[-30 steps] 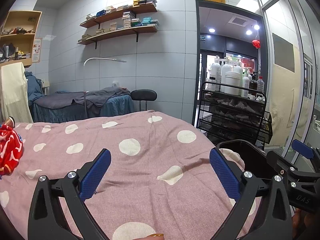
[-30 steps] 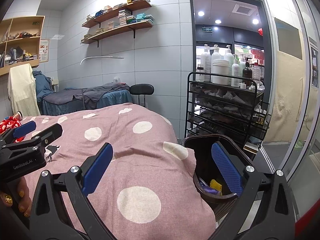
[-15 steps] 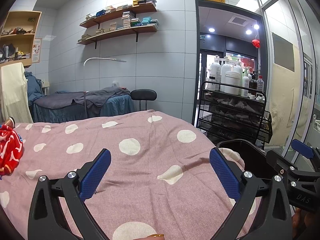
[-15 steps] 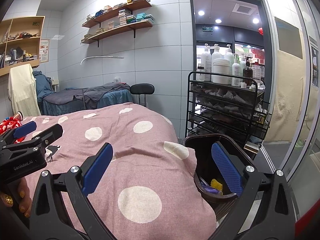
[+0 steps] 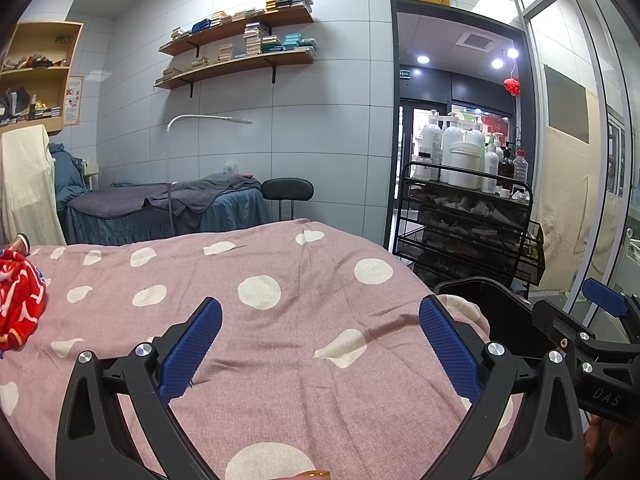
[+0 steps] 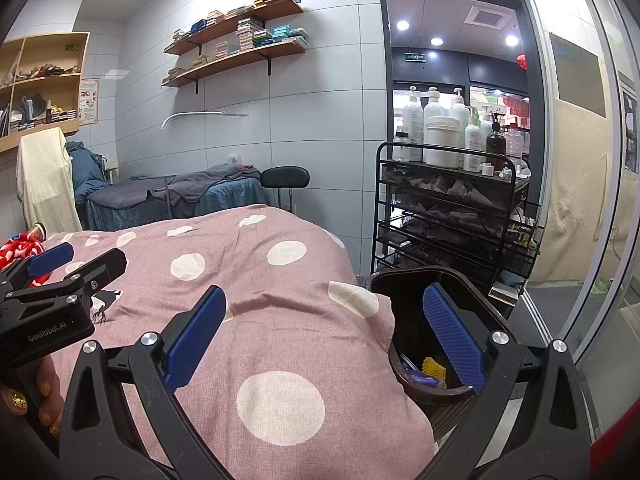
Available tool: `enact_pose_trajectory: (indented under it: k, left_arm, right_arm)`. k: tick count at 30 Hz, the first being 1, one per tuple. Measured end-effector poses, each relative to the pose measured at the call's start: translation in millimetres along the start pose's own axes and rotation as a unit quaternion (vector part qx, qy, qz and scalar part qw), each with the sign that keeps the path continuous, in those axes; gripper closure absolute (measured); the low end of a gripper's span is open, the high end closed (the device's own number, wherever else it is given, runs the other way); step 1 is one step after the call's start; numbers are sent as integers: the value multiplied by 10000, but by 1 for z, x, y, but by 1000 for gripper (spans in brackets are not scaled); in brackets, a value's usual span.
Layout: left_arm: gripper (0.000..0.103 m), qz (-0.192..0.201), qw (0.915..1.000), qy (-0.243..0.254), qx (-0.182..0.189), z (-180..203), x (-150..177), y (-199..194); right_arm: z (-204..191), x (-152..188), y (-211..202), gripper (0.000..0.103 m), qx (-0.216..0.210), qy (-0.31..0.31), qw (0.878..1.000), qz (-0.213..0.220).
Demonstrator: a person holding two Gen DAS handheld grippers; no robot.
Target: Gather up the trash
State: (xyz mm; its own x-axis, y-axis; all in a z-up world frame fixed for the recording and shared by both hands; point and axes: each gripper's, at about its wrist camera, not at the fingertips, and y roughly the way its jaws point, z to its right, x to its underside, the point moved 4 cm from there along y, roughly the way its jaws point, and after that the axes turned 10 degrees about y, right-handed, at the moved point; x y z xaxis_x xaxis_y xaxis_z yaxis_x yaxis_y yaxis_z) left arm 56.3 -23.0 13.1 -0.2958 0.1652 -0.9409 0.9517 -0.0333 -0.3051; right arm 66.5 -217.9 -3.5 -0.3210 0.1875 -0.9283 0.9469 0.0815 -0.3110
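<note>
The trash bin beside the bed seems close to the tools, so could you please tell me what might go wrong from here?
1. The right tool hangs open partly over the trash bin; a swing could knock its rim.
2. The bin stands tight against the dotted bedspread, so a piece dropped short may land on the fabric.
3. The red cloth might be mistaken for trash.

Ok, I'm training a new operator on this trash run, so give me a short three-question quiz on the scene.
1. True or false: the left gripper holds a piece of trash.
2. Where does the dark bin stand? A) on the bedspread B) off the bed's right corner C) on the black cart
3. Fill in: a ____ item shows inside the bin.

Key: 1 false; 2 B; 3 yellow.
</note>
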Motion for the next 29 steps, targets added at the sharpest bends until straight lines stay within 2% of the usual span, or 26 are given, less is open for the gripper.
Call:
enact_pose_trajectory:
  k: [29]
  left_arm:
    - [5,-1,10000,5,25,3,6,-1]
  right_arm:
    - [-1,3,0,5,-8,11,10000,-21]
